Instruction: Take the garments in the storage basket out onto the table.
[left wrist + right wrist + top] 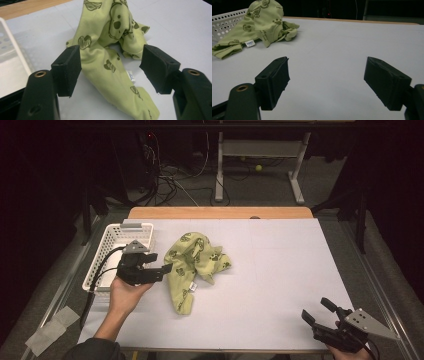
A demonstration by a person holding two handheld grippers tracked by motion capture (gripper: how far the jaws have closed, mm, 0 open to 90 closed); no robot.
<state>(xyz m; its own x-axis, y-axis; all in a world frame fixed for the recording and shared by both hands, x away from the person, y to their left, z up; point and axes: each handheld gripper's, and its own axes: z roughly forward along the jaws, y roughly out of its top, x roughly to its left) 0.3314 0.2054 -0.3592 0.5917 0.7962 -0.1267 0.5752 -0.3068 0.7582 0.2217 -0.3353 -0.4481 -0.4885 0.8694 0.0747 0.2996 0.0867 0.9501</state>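
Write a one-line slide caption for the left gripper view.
Open left gripper poised over a crumpled green printed cloth on the white table, white basket alongside.

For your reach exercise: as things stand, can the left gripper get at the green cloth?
Probably yes. The left gripper is open beside the green cloth, jaws pointing at it, with bare table between; the white basket sits behind it.

1. The garment (194,266) beside the basket is pale green, printed with dark olive hearts and paw marks, with a white label (130,75).
2. The perforated basket (114,251) is white.
3. The table cover (280,270) is white.
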